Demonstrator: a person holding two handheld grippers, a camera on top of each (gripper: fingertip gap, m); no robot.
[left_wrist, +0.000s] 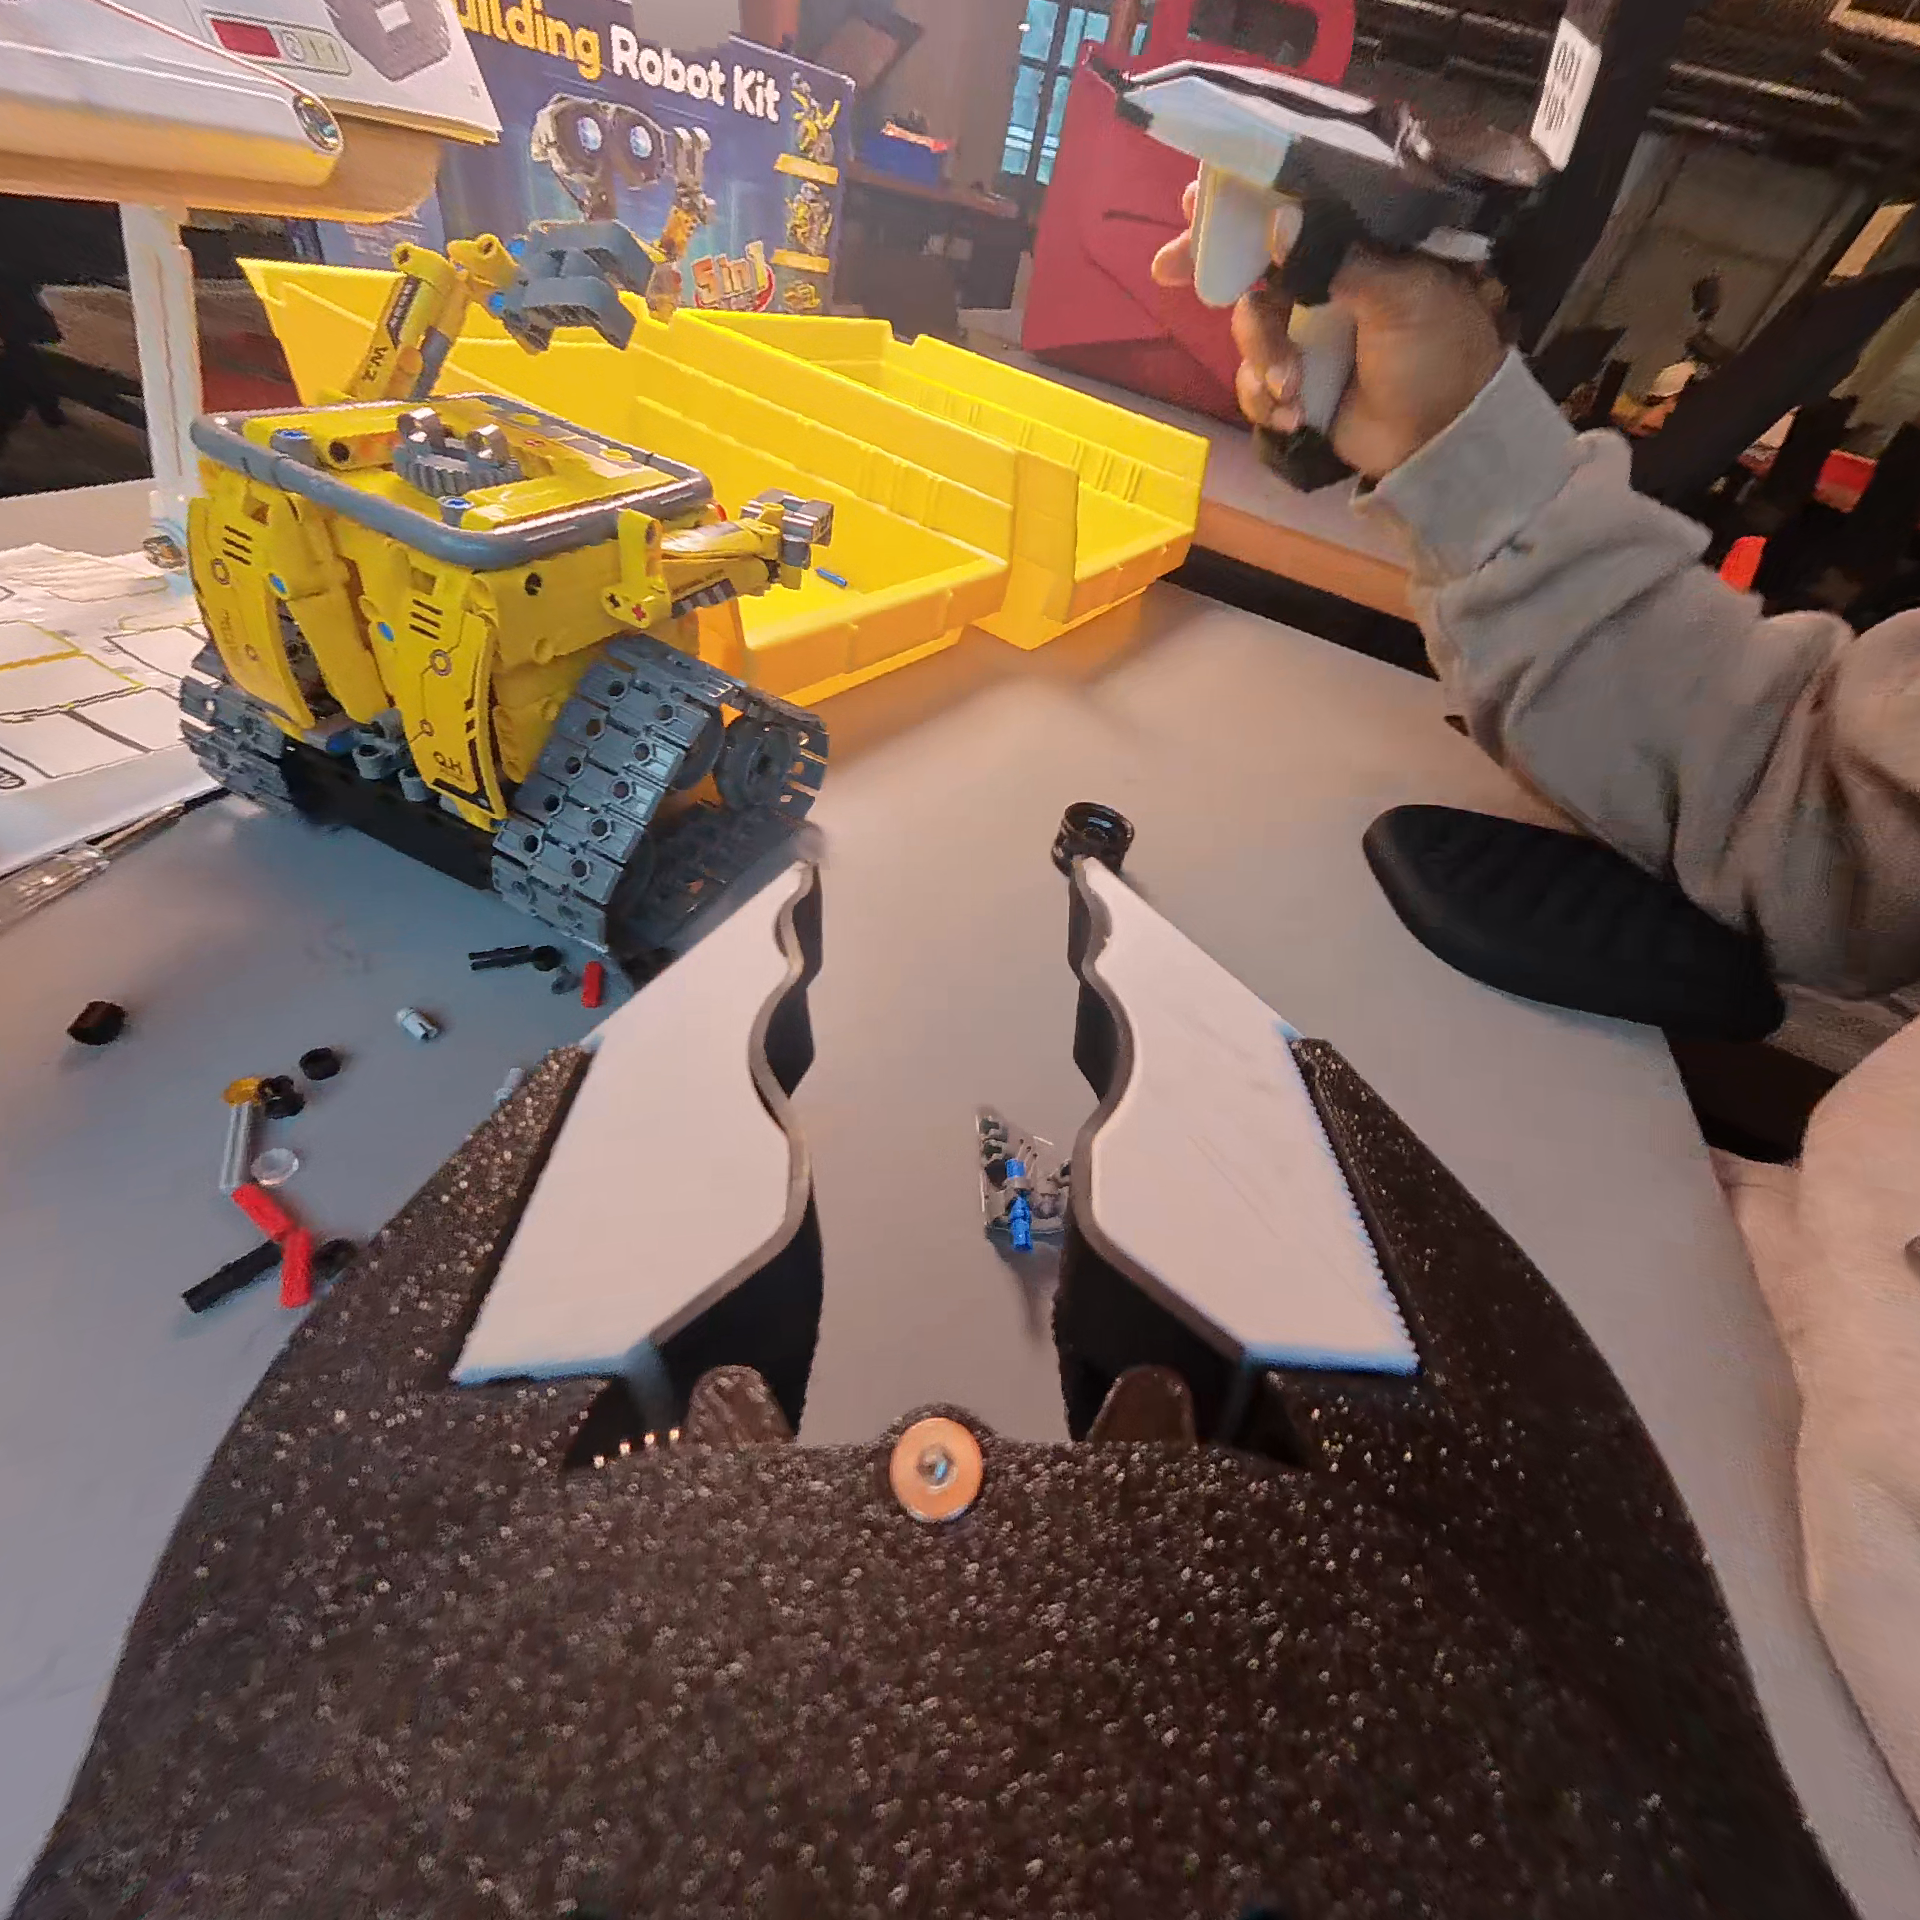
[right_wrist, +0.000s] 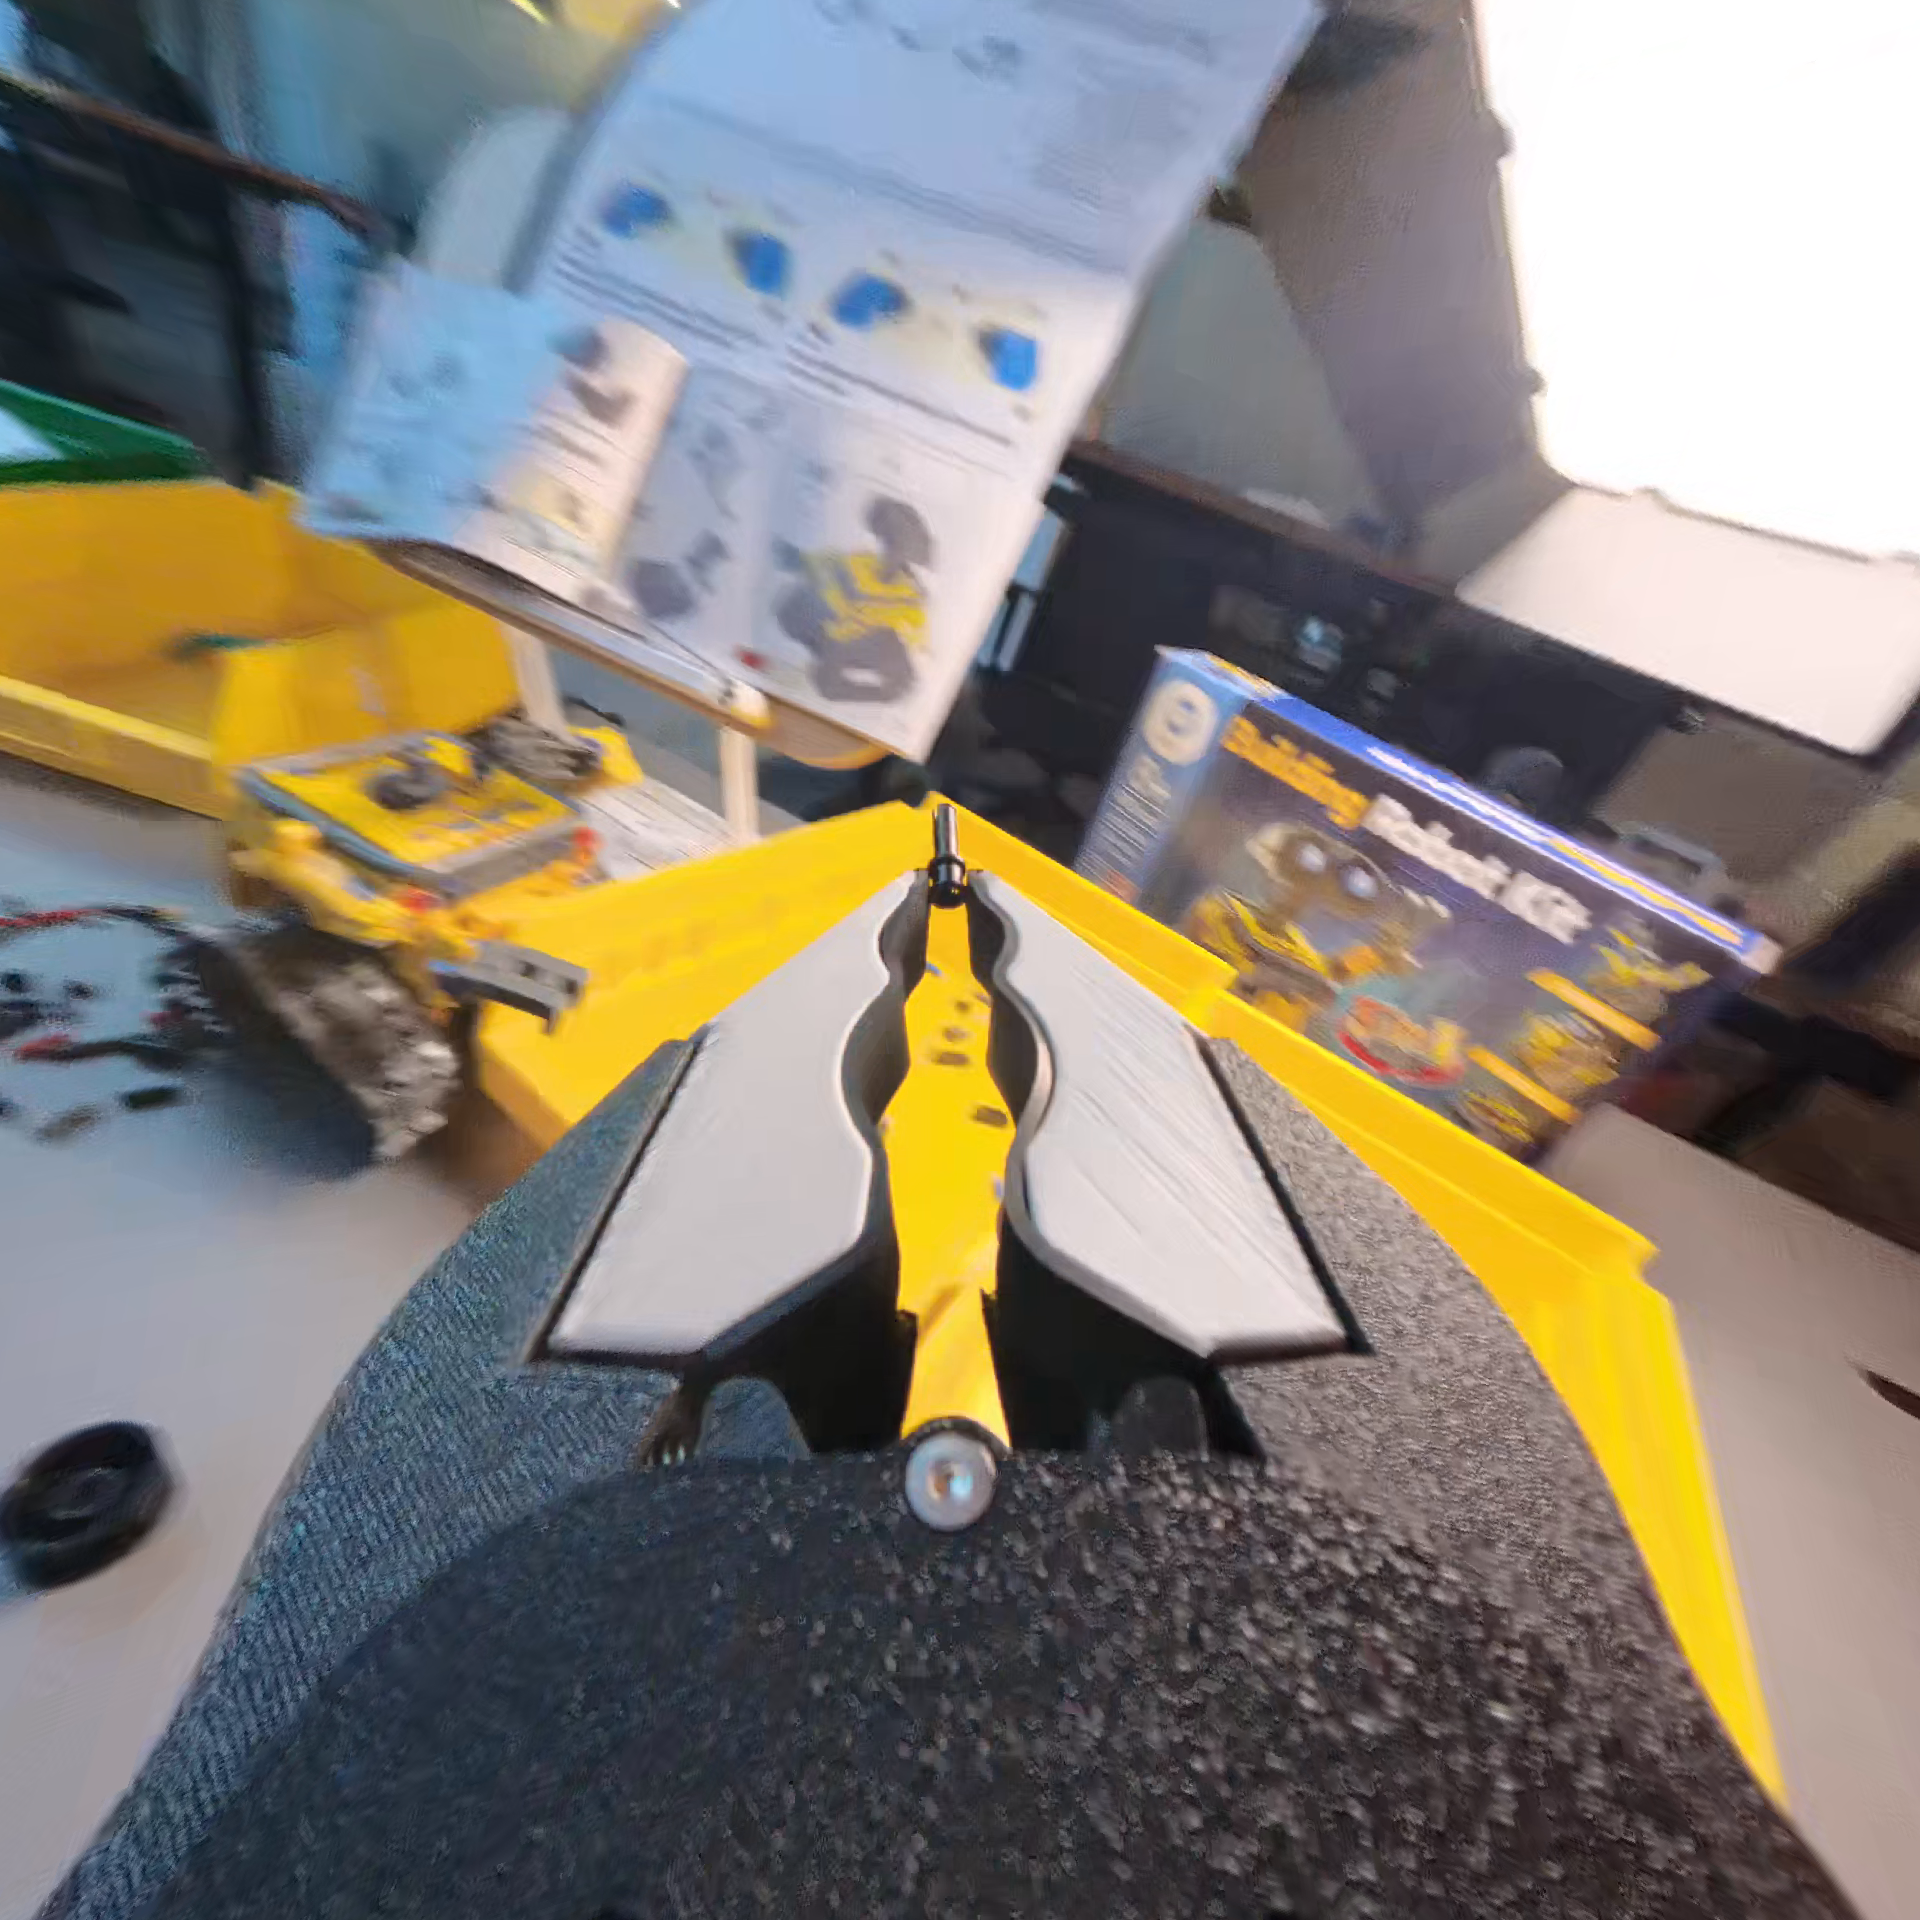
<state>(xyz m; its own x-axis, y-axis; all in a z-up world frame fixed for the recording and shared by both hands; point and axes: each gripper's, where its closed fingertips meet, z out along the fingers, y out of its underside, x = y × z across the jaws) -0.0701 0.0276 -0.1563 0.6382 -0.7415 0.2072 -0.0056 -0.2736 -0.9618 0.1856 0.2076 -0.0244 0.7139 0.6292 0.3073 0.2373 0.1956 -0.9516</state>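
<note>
Currently the right gripper (right_wrist: 945, 891) pinches a small black pin (right_wrist: 943, 847) at its tips, above the yellow bin (right_wrist: 1455, 1174). Left gripper (left_wrist: 940, 883) hangs spread and empty over the table (left_wrist: 1195, 727), beside the yellow tracked robot model (left_wrist: 457, 623); loose parts (left_wrist: 270, 1174) lie scattered.

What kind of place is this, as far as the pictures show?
Probably a workshop or hobby workbench. A half-built yellow tracked toy robot stands on a grey table among loose small parts, with yellow parts bins, the kit's box and an instruction booklet on a stand.
</note>
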